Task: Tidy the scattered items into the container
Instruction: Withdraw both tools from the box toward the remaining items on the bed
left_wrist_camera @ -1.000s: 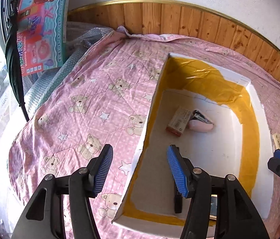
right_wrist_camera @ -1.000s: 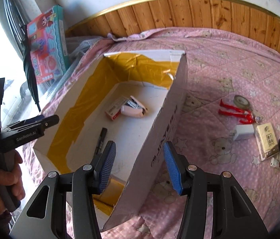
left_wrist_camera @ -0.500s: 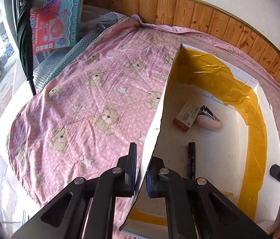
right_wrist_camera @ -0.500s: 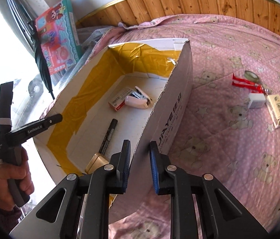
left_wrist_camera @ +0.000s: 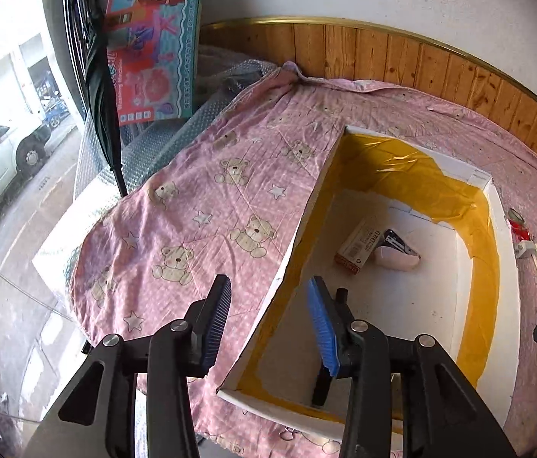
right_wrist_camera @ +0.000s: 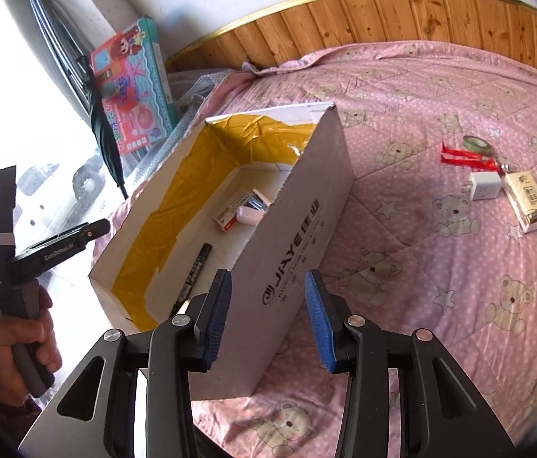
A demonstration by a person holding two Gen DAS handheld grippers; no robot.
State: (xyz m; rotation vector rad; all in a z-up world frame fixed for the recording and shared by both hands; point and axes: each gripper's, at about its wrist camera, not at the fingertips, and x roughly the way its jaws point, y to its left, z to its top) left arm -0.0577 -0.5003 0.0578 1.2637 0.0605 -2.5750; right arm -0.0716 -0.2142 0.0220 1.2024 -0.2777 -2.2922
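Already in the white cardboard box [right_wrist_camera: 299, 206]: black marker pen [right_wrist_camera: 196, 267], pink stapler [left_wrist_camera: 396, 257]. Still out on pink bear blanket [right_wrist_camera: 440, 286]: white plug [right_wrist_camera: 484, 186], tape roll [right_wrist_camera: 478, 144]. Left tongs [left_wrist_camera: 268, 322] and right tongs [right_wrist_camera: 266, 318] both apart, holding nothing.

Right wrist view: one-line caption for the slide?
Open right gripper straddles the white cardboard box wall on pink bear-print bedding; small items remain outside.

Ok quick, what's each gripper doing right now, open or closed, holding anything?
Left gripper: open, holding nothing, its fingers either side of the box wall.
Right gripper: open, holding nothing, also straddling a box wall.
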